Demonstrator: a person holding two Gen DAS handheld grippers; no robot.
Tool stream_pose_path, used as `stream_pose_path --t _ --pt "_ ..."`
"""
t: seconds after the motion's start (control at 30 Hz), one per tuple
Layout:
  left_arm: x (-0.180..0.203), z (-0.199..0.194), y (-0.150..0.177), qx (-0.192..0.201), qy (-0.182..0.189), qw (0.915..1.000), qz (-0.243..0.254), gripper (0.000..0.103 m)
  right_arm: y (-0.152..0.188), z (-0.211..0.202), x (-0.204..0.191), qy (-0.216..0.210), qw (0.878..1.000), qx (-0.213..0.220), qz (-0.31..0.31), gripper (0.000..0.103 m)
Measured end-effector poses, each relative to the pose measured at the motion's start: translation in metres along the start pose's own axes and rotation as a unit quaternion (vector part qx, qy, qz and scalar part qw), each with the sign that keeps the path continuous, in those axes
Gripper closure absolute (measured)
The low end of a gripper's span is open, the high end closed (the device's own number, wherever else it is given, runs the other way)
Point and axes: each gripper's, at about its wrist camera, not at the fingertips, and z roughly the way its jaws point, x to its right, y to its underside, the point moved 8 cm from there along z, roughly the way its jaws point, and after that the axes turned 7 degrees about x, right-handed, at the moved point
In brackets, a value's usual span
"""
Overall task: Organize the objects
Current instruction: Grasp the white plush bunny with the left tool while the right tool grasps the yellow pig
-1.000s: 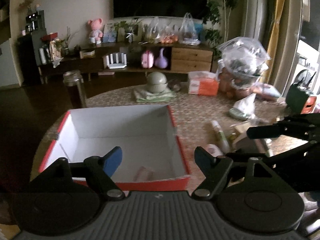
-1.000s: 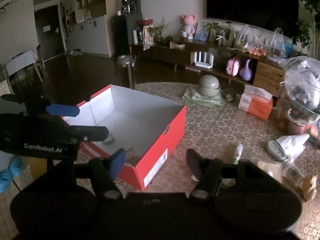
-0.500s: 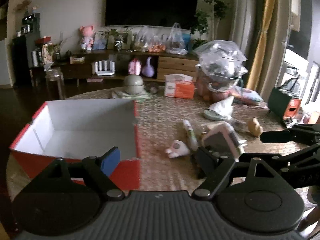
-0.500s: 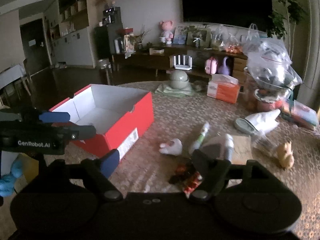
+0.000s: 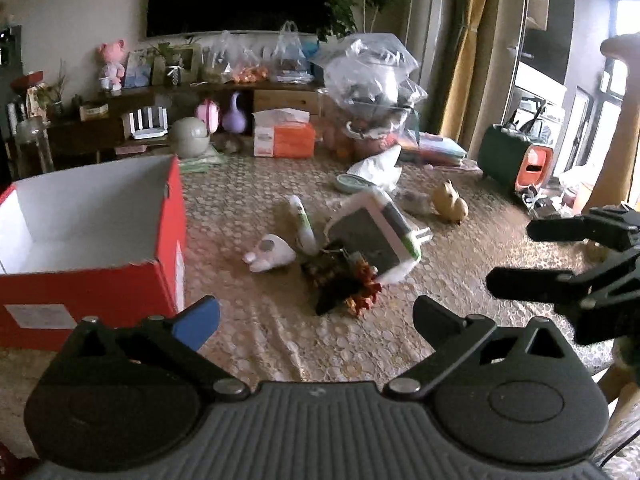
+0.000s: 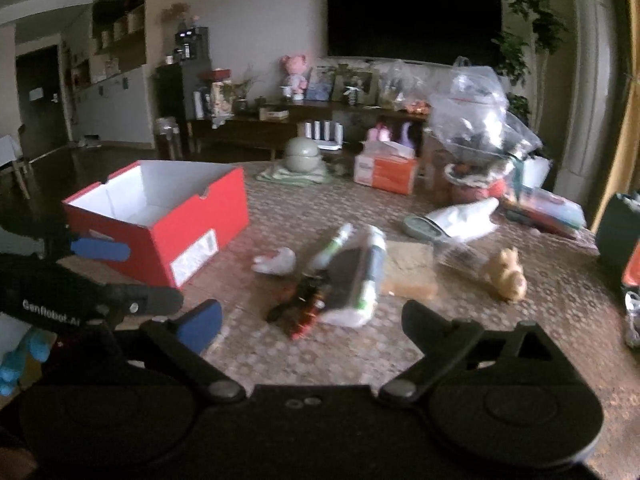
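A red shoebox (image 5: 92, 280) with a white inside stands open on the left of the table; it also shows in the right wrist view (image 6: 192, 236). Loose things lie to its right: a small white toy (image 5: 270, 254), a white-green tube (image 5: 302, 220), a white flat device (image 5: 374, 236) and a dark red-orange bundle (image 5: 344, 284). A tan figurine (image 5: 450, 206) sits farther right. My left gripper (image 5: 316, 316) hovers before the bundle, its jaws opening with nothing between them. My right gripper (image 6: 312, 320) faces the same cluster, jaws opening and empty.
A patterned cloth covers the table (image 5: 280, 336). At the back stand an orange tissue box (image 5: 282, 138), a grey-green lidded pot (image 5: 188, 138) and clear bags of goods (image 5: 372, 84). A dark green case (image 5: 512, 160) sits at the far right edge. A TV console lines the wall.
Both cameras have swung right, away from over the shoebox and down toward the loose things. Both pairs of jaws stand wider apart than before.
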Motion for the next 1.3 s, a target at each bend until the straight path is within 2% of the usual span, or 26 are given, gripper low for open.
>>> stream_pose_path --t 0.13,0.27,0.37,0.5,0.67,0.73,1.0,1.3 --pt "0.004 0.01 0.006 -0.001 0.007 1.0 -0.004 0.0 0.01 -0.002 0.016 0.02 1.0 -0.006 0.0 0.006" --pt "0.004 0.024 0.006 -0.018 0.034 0.9987 -0.033 0.0 0.014 -0.002 0.031 0.032 0.999 -0.009 0.001 0.006" --pt "0.0 0.036 0.007 -0.029 0.039 0.9971 -0.059 0.0 0.016 -0.002 0.041 0.042 0.999 -0.009 0.004 0.006" --pt "-0.005 0.049 0.005 -0.026 0.016 0.9982 -0.051 0.0 0.018 0.002 0.051 0.051 0.999 -0.009 0.005 0.006" --pt "-0.015 0.067 -0.002 -0.026 -0.031 0.9978 -0.052 0.0 0.02 0.011 0.065 0.058 0.998 -0.014 0.009 0.006" --pt "-0.015 0.075 -0.007 -0.026 -0.037 0.9979 -0.047 0.0 0.021 0.015 0.072 0.062 0.998 -0.016 0.011 0.006" --pt "-0.023 0.11 -0.021 -0.009 -0.086 0.9961 -0.018 0.0 0.017 0.041 0.115 0.097 0.995 -0.025 0.022 0.006" --pt "-0.03 0.151 -0.021 -0.017 -0.105 0.9937 -0.036 0.0 0.01 0.07 0.155 0.121 0.992 -0.025 0.029 0.006"
